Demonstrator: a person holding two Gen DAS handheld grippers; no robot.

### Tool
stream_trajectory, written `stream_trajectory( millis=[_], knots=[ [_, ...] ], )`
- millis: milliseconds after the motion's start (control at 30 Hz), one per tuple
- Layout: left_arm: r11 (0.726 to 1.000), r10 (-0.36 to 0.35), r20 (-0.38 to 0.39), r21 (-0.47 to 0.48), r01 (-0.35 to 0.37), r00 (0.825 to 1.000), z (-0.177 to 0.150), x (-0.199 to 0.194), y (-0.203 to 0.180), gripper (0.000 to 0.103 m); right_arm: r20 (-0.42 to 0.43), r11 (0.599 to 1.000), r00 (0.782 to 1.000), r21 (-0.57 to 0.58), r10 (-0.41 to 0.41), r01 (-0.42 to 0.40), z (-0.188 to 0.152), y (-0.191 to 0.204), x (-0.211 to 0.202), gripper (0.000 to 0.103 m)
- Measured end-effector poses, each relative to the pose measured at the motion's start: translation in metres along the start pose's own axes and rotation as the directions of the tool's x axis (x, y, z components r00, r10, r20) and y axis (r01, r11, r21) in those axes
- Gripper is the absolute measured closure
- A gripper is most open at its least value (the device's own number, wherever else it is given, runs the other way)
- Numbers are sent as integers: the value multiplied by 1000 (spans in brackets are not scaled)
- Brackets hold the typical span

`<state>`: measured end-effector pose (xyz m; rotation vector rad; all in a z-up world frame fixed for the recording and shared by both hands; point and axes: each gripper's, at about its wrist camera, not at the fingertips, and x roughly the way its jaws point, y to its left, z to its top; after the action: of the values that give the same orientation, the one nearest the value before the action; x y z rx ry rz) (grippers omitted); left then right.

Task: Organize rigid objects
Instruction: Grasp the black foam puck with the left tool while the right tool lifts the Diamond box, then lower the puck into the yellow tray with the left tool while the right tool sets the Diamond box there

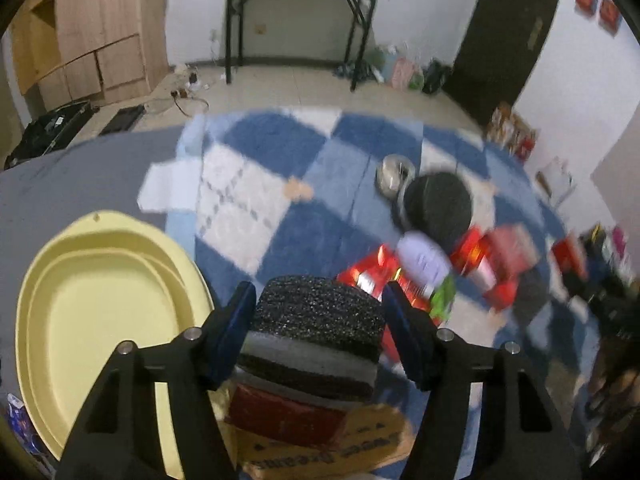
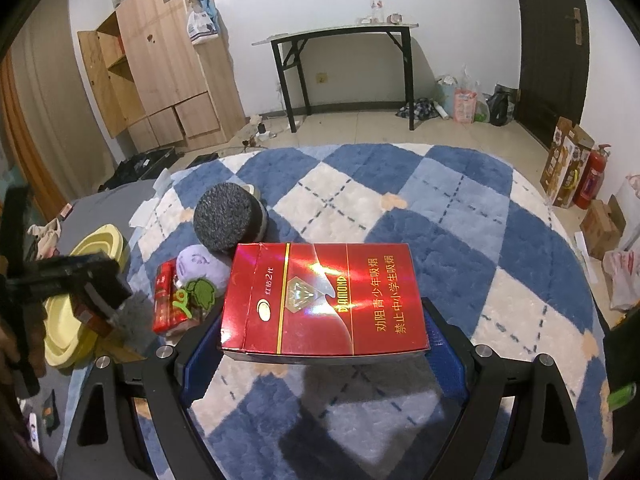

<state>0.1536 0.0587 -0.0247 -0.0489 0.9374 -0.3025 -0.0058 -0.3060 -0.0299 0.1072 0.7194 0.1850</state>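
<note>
Blue-and-white checked rug [image 2: 400, 208] underneath everything. Yellow basin [image 1: 100, 300] at left. Right claw [image 2: 320, 344] clamped on red cigarette carton [image 2: 324, 300], blocking the rug behind. Left claw [image 1: 316, 320] gripping black-topped sponge block [image 1: 320, 320] above a cardboard box [image 1: 320, 452]. Beyond: black foam disc [image 2: 224, 216], purple ball [image 2: 200, 266].

Both grippers: matte black plastic frames w/ triangular cutouts, blue ribbed finger pads. Left gripper [image 1: 318, 312], right gripper [image 2: 324, 344]: 2 silver screws per arm, just behind pads.
</note>
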Motion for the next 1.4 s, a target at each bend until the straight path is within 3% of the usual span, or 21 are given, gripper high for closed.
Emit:
stream_trajectory(
  millis=[233,433,567,667,800,900,1067,1267,1367,1400],
  knots=[
    [996,-30,110,-80,39,994,31,-56,4,37,76,999,997,-28,-25,27,16,2,-24,14],
    [990,-1,175,-141,26,985,20,-102,18,37,89,996,996,-91,4,5,33,32,-35,14],
    [984,94,173,-169,-64,980,10,-124,57,37,113,981,990,-183,84,-63,47,92,-45,14],
    [966,135,175,-241,-91,975,1,-135,102,37,99,966,984,-229,148,-122,52,135,-43,15],
    [945,217,157,-280,-168,963,-10,-146,152,37,68,917,972,-351,226,-188,49,217,-35,15],
    [935,220,147,-313,-166,964,-12,-144,178,37,22,882,959,-398,282,-250,45,269,-21,15],
    [928,194,109,-342,-146,975,-15,-120,206,37,-45,842,953,-458,299,-286,32,322,10,15],
    [915,156,5,-378,-143,988,-34,-60,231,37,-212,816,944,-476,254,-327,6,354,96,15],
    [909,147,-29,-390,-147,989,-45,-39,238,37,-258,799,942,-507,216,-322,-6,367,126,14],
    [908,145,-42,-391,-150,989,-48,-33,240,37,-244,783,950,-545,195,-300,-11,371,133,14]
  ],
)
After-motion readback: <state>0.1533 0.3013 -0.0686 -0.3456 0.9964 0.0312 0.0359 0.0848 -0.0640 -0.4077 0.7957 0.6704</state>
